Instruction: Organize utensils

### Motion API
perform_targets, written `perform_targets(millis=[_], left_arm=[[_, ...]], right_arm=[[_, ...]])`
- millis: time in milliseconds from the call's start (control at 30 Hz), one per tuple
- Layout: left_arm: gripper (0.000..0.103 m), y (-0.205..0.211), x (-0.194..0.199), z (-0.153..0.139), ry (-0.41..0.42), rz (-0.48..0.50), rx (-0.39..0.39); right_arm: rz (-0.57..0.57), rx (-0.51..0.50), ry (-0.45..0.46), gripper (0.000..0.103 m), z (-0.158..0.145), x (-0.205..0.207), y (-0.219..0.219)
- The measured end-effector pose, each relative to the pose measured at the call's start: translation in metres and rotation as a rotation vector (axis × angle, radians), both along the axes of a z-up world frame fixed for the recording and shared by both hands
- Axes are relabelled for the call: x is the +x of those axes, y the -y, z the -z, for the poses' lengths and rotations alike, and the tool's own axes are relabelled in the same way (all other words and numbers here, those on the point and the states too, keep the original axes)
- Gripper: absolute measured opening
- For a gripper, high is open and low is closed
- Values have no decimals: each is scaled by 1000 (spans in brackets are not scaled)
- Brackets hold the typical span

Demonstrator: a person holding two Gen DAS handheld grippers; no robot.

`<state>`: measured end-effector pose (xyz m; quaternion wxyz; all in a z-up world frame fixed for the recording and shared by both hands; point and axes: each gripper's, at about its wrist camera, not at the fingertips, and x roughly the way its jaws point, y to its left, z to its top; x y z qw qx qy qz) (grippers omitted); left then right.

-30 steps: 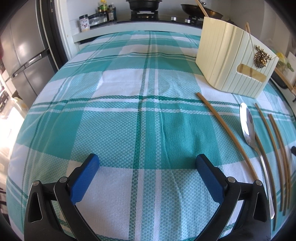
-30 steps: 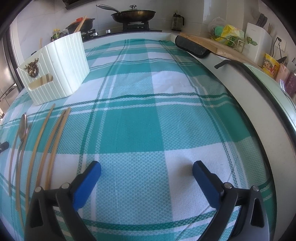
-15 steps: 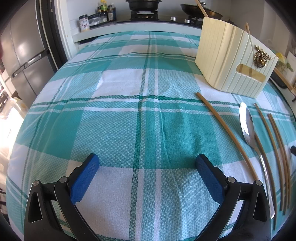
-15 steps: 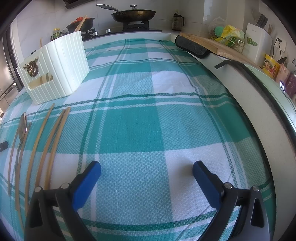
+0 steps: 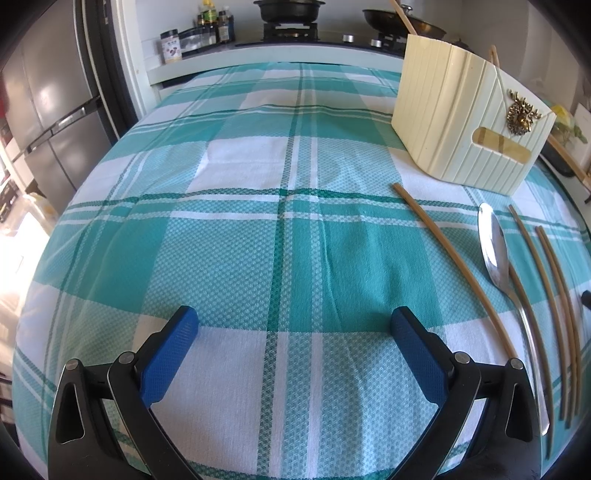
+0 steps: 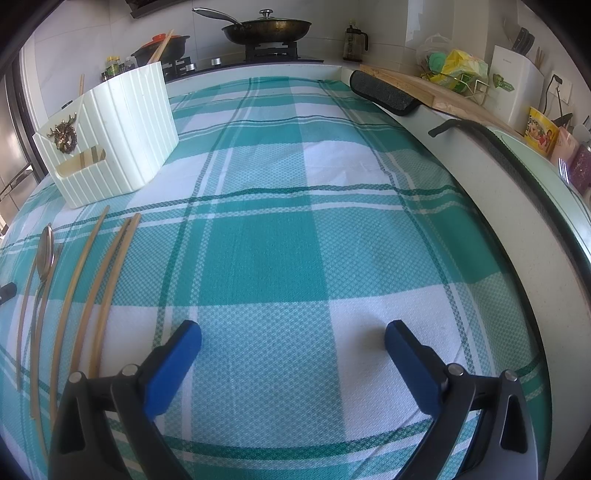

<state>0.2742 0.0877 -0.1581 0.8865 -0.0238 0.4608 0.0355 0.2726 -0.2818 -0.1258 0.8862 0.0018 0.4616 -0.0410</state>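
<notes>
A cream ribbed utensil holder stands on the green checked tablecloth, at the far right in the left wrist view and at the far left in the right wrist view. Several bamboo chopsticks and a steel spoon lie flat in front of it; they also show in the right wrist view, chopsticks and spoon. My left gripper is open and empty, left of the utensils. My right gripper is open and empty, right of them.
A stove with pans stands behind the table. A fridge is at the left. A counter with a cutting board, bags and a knife block runs along the right. A dark pad lies at the table's far right corner.
</notes>
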Motion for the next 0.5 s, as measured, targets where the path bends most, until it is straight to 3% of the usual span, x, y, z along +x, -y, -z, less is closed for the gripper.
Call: perform_targets(millis=[500], left_arm=[[103,8,5,-1,10,25,2]], right_arm=[[2,-4,-2,102,0,0,0]])
